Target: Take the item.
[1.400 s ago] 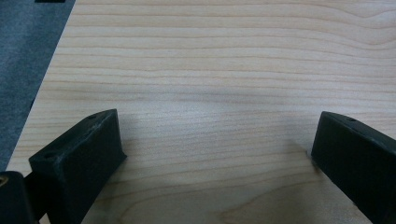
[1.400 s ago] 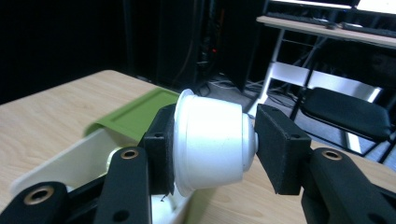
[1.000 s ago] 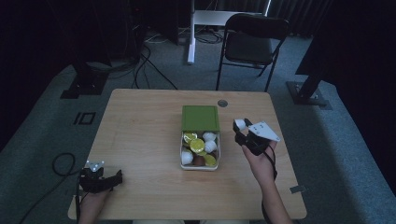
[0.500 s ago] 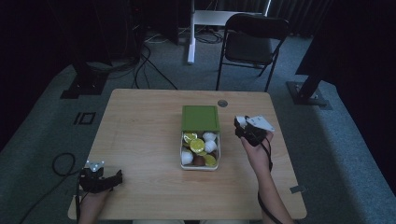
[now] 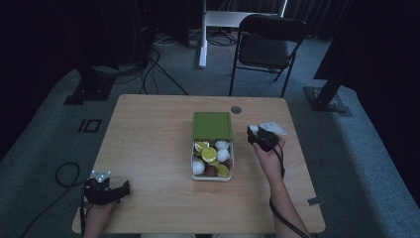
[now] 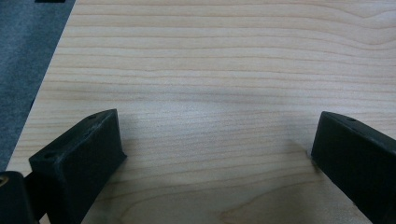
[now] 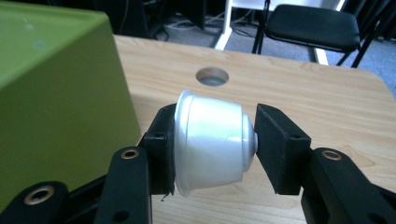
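My right gripper (image 5: 254, 133) hangs just right of the green lid (image 5: 212, 125), shut on a white coffee capsule (image 7: 212, 142) lying sideways between its jaws. In the right gripper view the green lid (image 7: 56, 93) looms at the left, close to the capsule. Below the lid, an open white box (image 5: 193, 171) holds several capsules (image 5: 209, 154), some yellow-topped, some white, some brown. My left gripper (image 5: 123, 189) rests near the table's front left corner. Its jaws stand wide open over bare wood (image 6: 215, 93), nothing between them.
A round cable hole (image 5: 236, 109) lies in the wooden table (image 5: 148, 139) behind the lid. A black folding chair (image 5: 267, 49) stands beyond the far edge. Cables trail on the floor at the left (image 5: 67, 173).
My right gripper has drifted slightly farther from the person with the white capsule still in it, staying beside the green lid. The left gripper has not moved.
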Demonstrator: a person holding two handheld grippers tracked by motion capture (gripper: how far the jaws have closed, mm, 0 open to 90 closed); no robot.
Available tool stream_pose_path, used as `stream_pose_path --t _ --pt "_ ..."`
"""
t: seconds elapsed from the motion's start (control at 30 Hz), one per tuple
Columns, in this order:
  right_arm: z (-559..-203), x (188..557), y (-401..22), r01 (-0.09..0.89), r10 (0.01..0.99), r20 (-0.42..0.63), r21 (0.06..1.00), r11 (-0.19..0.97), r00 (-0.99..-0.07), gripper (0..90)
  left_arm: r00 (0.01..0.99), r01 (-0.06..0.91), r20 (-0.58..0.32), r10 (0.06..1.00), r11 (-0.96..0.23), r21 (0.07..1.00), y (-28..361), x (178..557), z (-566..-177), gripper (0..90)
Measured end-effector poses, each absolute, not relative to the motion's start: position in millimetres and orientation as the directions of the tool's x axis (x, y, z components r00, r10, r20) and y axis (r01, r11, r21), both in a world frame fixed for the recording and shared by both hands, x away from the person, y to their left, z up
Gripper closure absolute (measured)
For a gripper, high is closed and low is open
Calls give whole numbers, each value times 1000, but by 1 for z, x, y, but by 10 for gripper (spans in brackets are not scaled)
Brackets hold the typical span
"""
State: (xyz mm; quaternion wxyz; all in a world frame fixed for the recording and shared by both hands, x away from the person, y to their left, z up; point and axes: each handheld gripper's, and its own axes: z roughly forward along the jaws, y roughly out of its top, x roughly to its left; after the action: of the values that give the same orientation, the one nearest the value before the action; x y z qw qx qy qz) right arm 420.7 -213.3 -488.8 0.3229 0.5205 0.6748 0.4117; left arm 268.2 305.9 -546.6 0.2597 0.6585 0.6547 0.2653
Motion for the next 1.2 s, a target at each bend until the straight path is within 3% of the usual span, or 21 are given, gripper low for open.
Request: stream_pose_path --t 0.43,0.97,1.1,1.2 --pt "-520 436 -212 535 973 9 837 119 -231 517 3 724 9 1000 -8 690 306 268 -547 21" --pt "-534 441 -217 588 972 58 804 89 -227 510 3 724 9 1000 -8 690 306 268 -547 21" --pt "-536 441 -220 600 973 70 796 79 -222 436 2 724 9 1000 -8 690 306 268 -547 21" --pt "-535 440 -222 584 973 58 807 85 -222 428 2 724 9 1000 -8 690 306 268 -547 21"
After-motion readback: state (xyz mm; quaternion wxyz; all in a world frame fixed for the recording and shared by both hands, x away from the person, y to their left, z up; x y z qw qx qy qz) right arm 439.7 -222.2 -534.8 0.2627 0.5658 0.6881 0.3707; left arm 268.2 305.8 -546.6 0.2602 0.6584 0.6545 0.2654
